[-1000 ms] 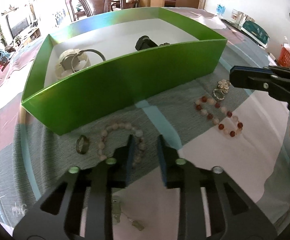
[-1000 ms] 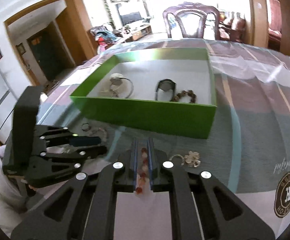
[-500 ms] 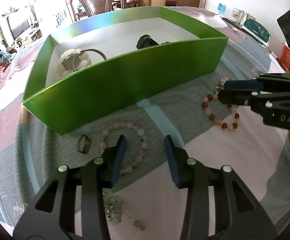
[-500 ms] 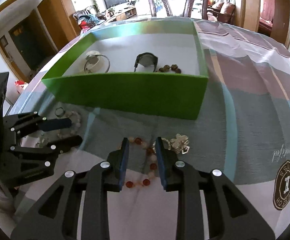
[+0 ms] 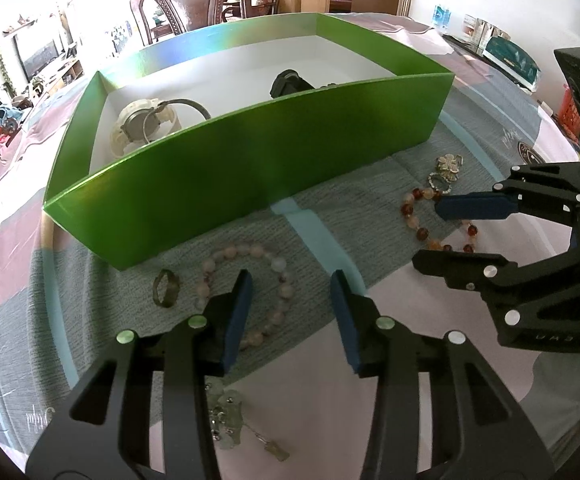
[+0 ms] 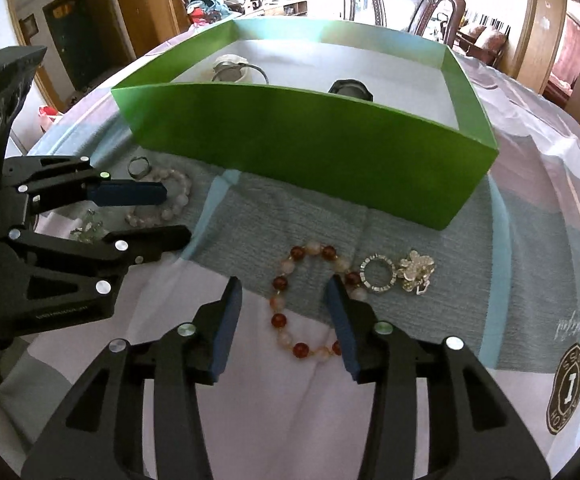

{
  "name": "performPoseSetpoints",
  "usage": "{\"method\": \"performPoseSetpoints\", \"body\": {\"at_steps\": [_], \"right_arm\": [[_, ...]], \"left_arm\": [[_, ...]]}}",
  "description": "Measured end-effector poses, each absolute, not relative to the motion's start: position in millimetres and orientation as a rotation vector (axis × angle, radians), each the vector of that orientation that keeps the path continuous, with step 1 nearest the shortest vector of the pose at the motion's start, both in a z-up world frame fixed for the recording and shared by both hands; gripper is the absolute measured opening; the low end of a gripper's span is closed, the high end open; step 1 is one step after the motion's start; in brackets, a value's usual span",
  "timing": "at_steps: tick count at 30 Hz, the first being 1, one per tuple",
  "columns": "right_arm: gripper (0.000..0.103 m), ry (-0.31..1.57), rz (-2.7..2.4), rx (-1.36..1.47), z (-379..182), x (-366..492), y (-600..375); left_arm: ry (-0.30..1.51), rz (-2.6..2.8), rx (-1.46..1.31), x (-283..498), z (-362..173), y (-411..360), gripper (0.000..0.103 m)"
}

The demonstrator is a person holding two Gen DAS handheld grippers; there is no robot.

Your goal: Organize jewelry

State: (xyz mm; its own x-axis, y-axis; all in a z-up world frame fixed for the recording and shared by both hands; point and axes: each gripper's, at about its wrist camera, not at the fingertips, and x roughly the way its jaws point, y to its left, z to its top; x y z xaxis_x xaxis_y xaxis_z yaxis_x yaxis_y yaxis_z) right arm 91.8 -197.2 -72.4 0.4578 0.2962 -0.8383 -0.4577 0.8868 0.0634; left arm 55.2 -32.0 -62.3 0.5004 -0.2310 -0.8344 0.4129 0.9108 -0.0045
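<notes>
**Both grippers spread over their bracelets, nothing lifted yet**

The right gripper [image 6: 283, 300] has come down toward the table [image 6: 530, 240] and its jaws have just been opening; they now stand apart astride the red-and-white bead bracelet [image 6: 290, 304], which lies flat on the cloth with no pad pressing it. A second ago the same jaws were nearly closed above those beads. The left gripper [image 5: 290, 296] has also widened a little and hangs open over the pale pink bead bracelet [image 5: 245, 280], beside a dark ring [image 5: 165, 288]. The green box [image 5: 249, 168], toward the table's far edge, already holds two watches. Judging by this, both hands are set for a pick; closing on the beads comes next, then the carry into the box.
</notes>
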Motion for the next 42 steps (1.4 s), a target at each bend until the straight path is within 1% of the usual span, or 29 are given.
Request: {"method": "performPoseSetpoints", "body": {"at_steps": [6, 8, 9, 10, 12, 13, 14, 16, 22, 29, 32, 35, 38, 42], "right_arm": [[0.044, 0.982, 0.455, -0.187, -73.1, 90.6, -195.8], [0.035, 0.968, 0.439, -0.211, -73.5, 89.1, -193.0], [0.029, 0.965, 0.44, -0.212, -73.2, 88.5, -192.6], [0.025, 0.967, 0.449, -0.208, -73.0, 88.0, -192.5], [0.019, 0.967, 0.454, -0.205, -72.6, 87.2, -193.1], [0.015, 0.968, 0.457, -0.2, -72.4, 87.7, -193.8], [0.011, 0.97, 0.46, -0.195, -72.2, 88.3, -193.9], [0.008, 0.971, 0.459, -0.191, -72.0, 89.1, -194.8], [0.008, 0.943, 0.473, -0.165, -64.4, 86.6, -196.5], [0.008, 0.81, 0.493, -0.035, -9.4, 77.4, -220.7], [0.008, 0.761, 0.508, 0.018, 22.5, 79.0, -229.4], [0.008, 0.695, 0.484, 0.004, 52.0, 87.5, -228.0], [0.008, 0.668, 0.453, -0.016, 66.9, 102.0, -221.3], [0.008, 0.67, 0.408, 0.003, 65.2, 137.4, -212.7]], "left_arm": [[0.972, -0.392, 0.205, 55.4, -62.3, -32.0, 0.041], [0.971, -0.395, 0.204, 54.4, -62.3, -31.9, 0.034], [0.97, -0.396, 0.203, 54.0, -62.1, -32.0, 0.026], [0.969, -0.398, 0.203, 53.7, -62.0, -32.5, 0.023], [0.967, -0.401, 0.203, 53.1, -62.1, -32.9, 0.019], [0.967, -0.401, 0.202, 53.6, -62.0, -32.6, 0.013], [0.967, -0.399, 0.2, 53.5, -61.9, -32.2, 0.01], [0.966, -0.396, 0.199, 52.9, -61.8, -32.3, 0.008], [0.949, -0.386, 0.184, 50.7, -54.7, -28.4, 0.008], [0.867, -0.396, 0.099, 42.5, -4.7, -13.7, 0.008], [0.82, -0.375, 0.088, 40.4, 18.7, -9.6, 0.008], [0.764, -0.329, 0.083, 43.8, 45.9, -4.4, 0.008], [0.704, -0.27, 0.077, 55.4, 69.5, 2.9, 0.008], [0.702, -0.249, 0.048, 82.2, 72.2, 6.3, 0.008]]}}
